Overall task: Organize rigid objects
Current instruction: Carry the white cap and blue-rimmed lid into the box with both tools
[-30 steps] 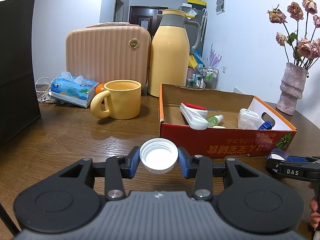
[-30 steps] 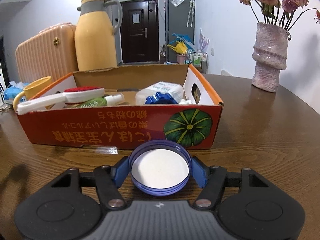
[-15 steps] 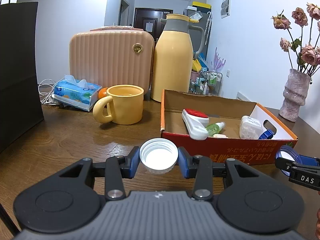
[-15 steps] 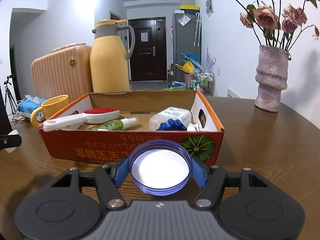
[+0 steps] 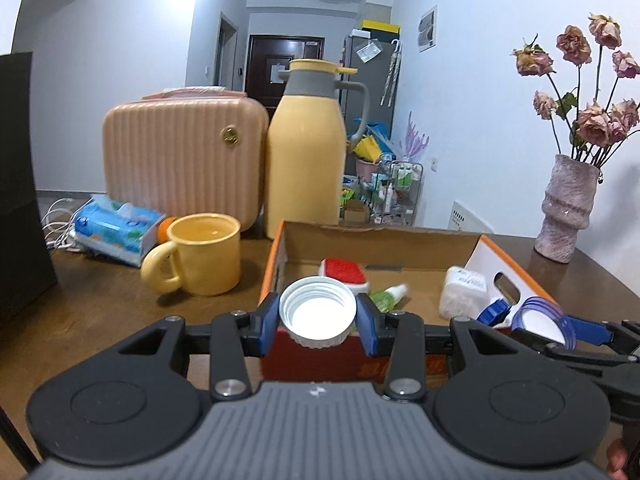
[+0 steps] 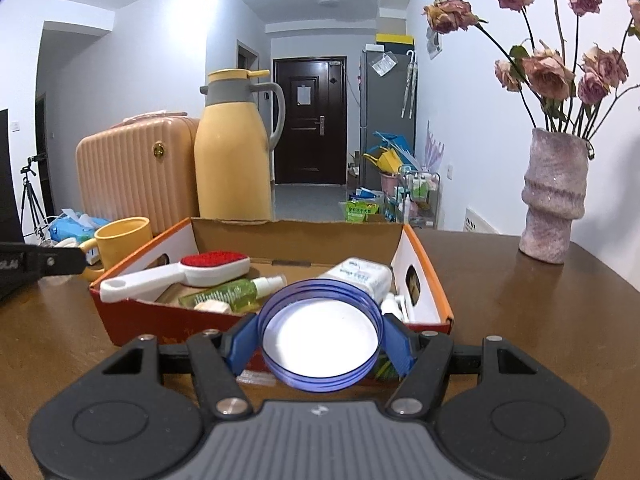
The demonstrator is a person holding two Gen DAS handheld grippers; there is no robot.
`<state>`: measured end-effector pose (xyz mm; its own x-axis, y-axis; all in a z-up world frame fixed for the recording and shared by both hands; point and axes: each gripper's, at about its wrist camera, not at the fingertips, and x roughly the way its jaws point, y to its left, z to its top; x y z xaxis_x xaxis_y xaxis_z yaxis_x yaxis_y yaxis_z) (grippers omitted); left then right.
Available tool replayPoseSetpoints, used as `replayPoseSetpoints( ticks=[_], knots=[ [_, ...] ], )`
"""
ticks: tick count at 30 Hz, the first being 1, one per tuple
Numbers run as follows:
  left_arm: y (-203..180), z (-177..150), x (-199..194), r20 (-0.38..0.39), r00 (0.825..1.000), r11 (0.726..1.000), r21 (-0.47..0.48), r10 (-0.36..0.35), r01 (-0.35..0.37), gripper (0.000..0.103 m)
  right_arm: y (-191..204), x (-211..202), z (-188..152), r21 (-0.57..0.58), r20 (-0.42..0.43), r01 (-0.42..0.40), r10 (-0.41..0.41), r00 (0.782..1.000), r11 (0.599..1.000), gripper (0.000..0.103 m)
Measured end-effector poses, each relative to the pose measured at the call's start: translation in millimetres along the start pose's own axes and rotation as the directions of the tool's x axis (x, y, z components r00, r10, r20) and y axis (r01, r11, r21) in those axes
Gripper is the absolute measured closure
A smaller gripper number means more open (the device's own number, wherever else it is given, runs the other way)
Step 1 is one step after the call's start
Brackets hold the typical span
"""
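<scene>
My left gripper [image 5: 318,319] is shut on a white screw cap [image 5: 318,317], held above the near wall of the orange cardboard box [image 5: 276,264]. My right gripper [image 6: 320,342] is shut on a blue-rimmed lid [image 6: 320,340], held just above the box's near wall [image 6: 160,320]; the lid also shows in the left wrist view [image 5: 544,320]. Inside the box lie a white brush with a red pad [image 6: 200,268], a green spray bottle [image 6: 232,290], a white container [image 6: 360,276] and a blue cap [image 5: 494,312].
A yellow mug [image 5: 200,260], a tissue pack [image 5: 112,228], a peach case [image 5: 180,160] and a yellow thermos jug [image 5: 306,152] stand behind and left of the box. A pink vase with dried roses [image 6: 554,200] stands at the right. A dark object [image 5: 16,184] is at far left.
Both grippers have risen from the table with their lids and moved forward over the box's near wall. The box interior now shows from higher up.
</scene>
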<state>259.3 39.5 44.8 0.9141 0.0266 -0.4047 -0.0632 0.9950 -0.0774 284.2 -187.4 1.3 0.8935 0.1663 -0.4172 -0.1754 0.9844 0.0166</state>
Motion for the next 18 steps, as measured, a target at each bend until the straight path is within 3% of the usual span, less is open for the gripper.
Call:
replayPoseSetpoints(
  ticks=[18],
  knots=[
    [-39,24,57,0.009,1.0,1.0,-0.011,-0.003,0.003,0.062,-4,37,25,-0.027,0.04,-0.011,0.012,0.999,1.0,0.038]
  ],
)
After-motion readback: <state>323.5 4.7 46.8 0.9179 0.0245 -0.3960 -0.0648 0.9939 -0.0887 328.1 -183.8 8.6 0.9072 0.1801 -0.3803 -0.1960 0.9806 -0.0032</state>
